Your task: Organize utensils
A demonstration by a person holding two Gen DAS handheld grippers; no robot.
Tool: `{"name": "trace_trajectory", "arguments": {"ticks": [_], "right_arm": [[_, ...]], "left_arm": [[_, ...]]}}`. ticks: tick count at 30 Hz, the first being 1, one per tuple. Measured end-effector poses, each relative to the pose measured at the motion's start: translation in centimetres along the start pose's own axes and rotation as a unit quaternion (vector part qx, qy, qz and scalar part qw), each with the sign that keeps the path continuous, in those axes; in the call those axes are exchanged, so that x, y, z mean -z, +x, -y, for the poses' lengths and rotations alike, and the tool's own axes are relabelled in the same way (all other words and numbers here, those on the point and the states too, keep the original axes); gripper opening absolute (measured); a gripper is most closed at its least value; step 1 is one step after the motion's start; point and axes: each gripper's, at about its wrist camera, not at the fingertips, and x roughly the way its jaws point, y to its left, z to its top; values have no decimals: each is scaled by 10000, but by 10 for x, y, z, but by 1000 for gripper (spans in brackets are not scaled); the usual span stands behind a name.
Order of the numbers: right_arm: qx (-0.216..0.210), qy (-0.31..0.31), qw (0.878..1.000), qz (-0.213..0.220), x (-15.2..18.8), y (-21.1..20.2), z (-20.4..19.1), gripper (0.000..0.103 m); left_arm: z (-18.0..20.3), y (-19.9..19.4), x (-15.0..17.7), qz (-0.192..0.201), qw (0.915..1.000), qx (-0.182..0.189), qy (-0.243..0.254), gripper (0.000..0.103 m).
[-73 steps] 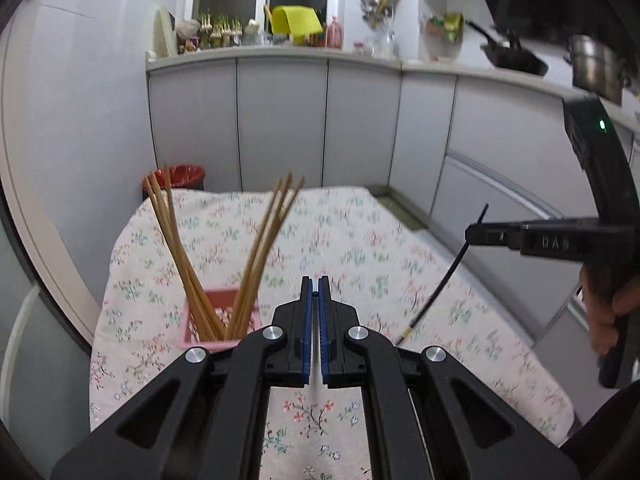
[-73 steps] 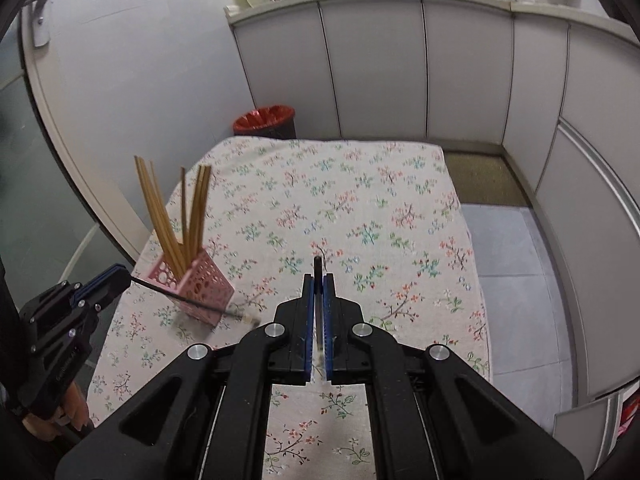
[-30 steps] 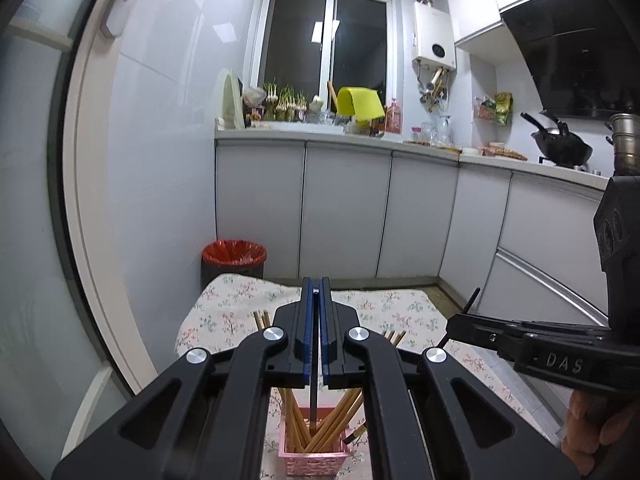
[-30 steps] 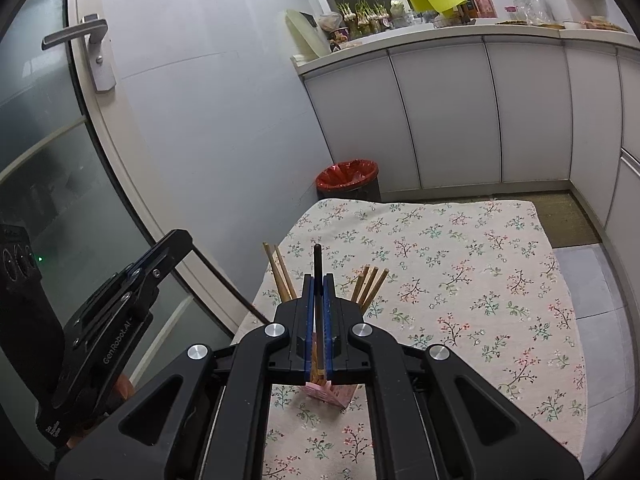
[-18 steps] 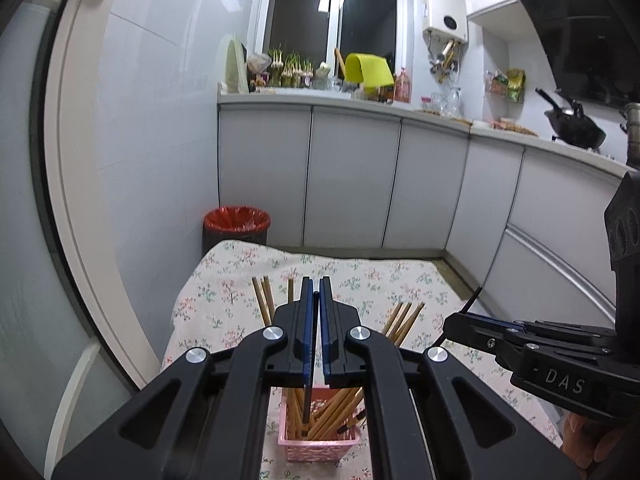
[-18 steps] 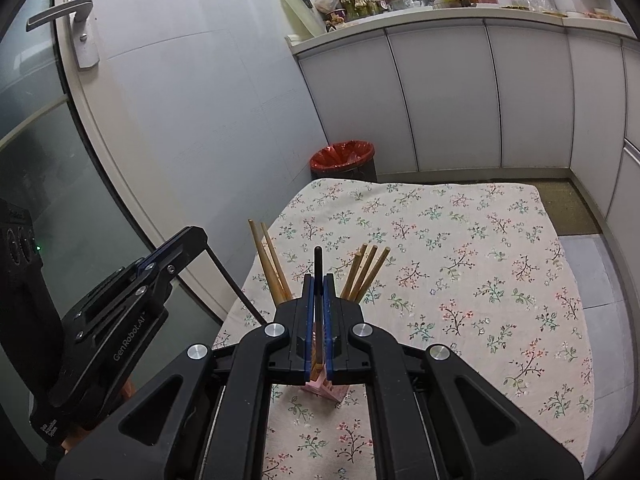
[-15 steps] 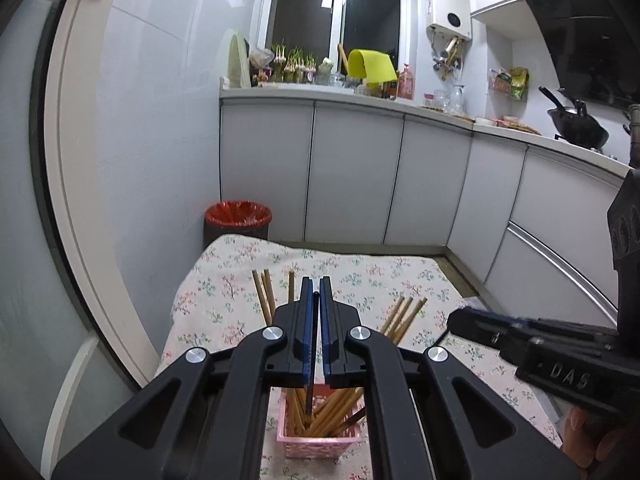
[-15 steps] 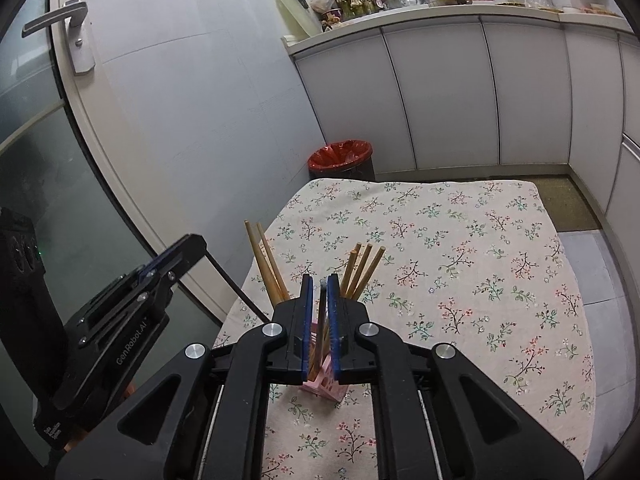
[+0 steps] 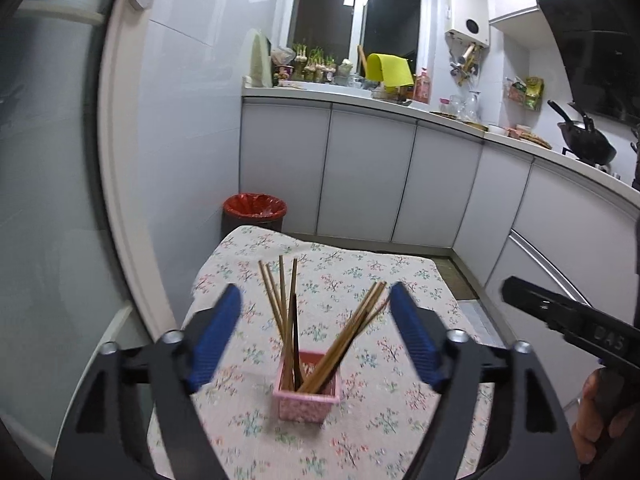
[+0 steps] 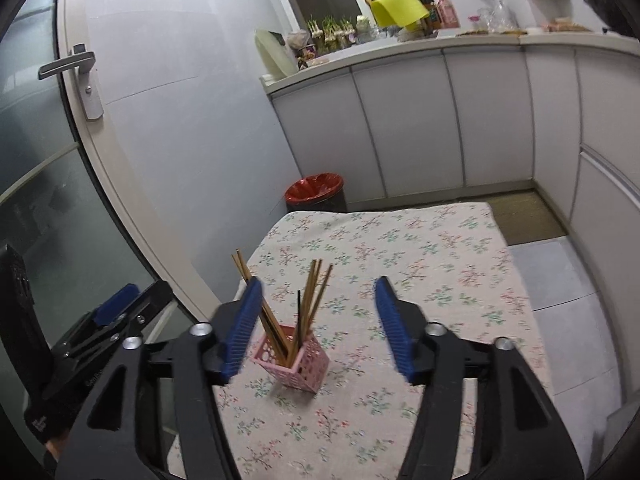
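Note:
A pink perforated holder (image 9: 307,396) (image 10: 294,362) stands upright on the floral tablecloth (image 9: 376,280) (image 10: 420,264). Several wooden chopsticks (image 9: 282,304) (image 10: 312,292) and dark chopsticks (image 9: 294,336) (image 10: 298,312) lean inside it. My left gripper (image 9: 316,340) hangs above the holder, open wide, nothing between its blue pads. My right gripper (image 10: 316,324) is also open and empty above the holder. The right gripper (image 9: 568,320) shows at the right edge of the left wrist view; the left gripper (image 10: 116,320) sits low left in the right wrist view.
A red-lined bin (image 9: 255,210) (image 10: 316,192) stands on the floor beyond the table's far edge. White cabinets (image 9: 400,184) run along the back and right. A glass door with a handle (image 10: 76,68) is at the left.
Both grippers went from shut on dark chopsticks to wide open. The dark chopsticks now stand in the pink holder, and both grippers have lifted slightly above it.

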Motion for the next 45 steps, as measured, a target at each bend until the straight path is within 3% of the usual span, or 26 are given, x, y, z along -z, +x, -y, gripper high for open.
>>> {"name": "trace_trajectory", "arguments": {"ticks": [4, 6, 12, 21, 28, 45], "right_arm": [[242, -185, 9995, 56, 6, -40, -1, 90], [334, -234, 9991, 118, 7, -58, -2, 96], [811, -276, 9963, 45, 15, -101, -6, 96], [1272, -645, 9897, 89, 27, -121, -16, 96], [1357, -769, 9877, 146, 27, -122, -20, 96], [1360, -757, 9875, 227, 28, -131, -23, 96]], "left_arm": [[10, -25, 3, -231, 9997, -10, -77, 91], [15, -40, 6, -281, 9995, -141, -73, 94], [29, -79, 14, -527, 9975, -471, -37, 96], [54, -116, 17, -292, 9982, -521, 78, 96], [65, -131, 15, -7, 9965, -809, 188, 96], [70, -137, 17, 43, 9974, -705, 153, 96]]}}
